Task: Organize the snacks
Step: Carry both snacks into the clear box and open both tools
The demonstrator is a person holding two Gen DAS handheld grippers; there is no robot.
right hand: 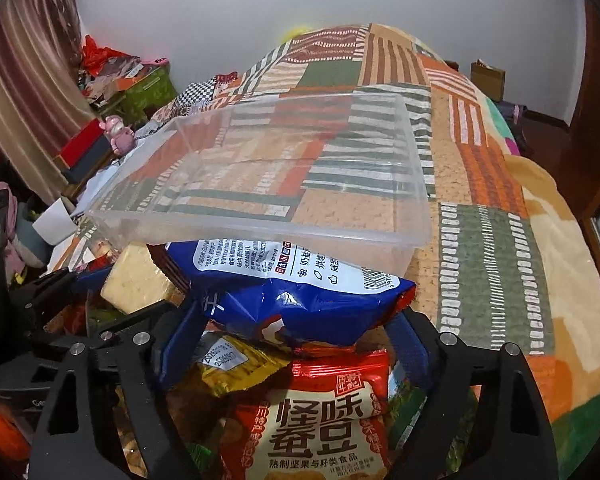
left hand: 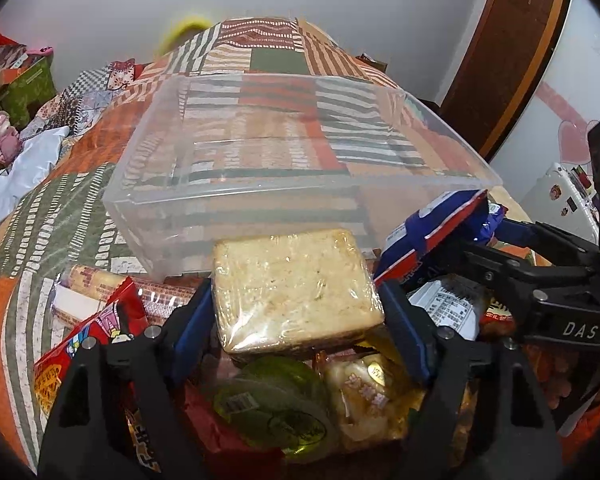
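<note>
Straddling a square, plastic-wrapped cake slab [left hand: 296,292], the left gripper [left hand: 296,320] has its blue pads at the slab's two side edges, the jaws spread about as wide as the slab; the pads look to be touching the wrapper, though a firm squeeze cannot be told. Beyond the fingertips stands a clear plastic bin [left hand: 236,200] on a patchwork bedspread [left hand: 40,220], its near wall just behind the slab. Below the jaws lie a green round pack [left hand: 276,404] and a yellowish wrapped snack [left hand: 368,396], and to their left a red packet [left hand: 84,356].

In the right wrist view, the right gripper [right hand: 296,320] has its jaws wide around a blue snack bag [right hand: 300,296], the pads at the bag's crumpled ends. Beneath them sits a red bean-snack packet [right hand: 320,412], with a yellow pack [right hand: 236,364] beside it.
</note>
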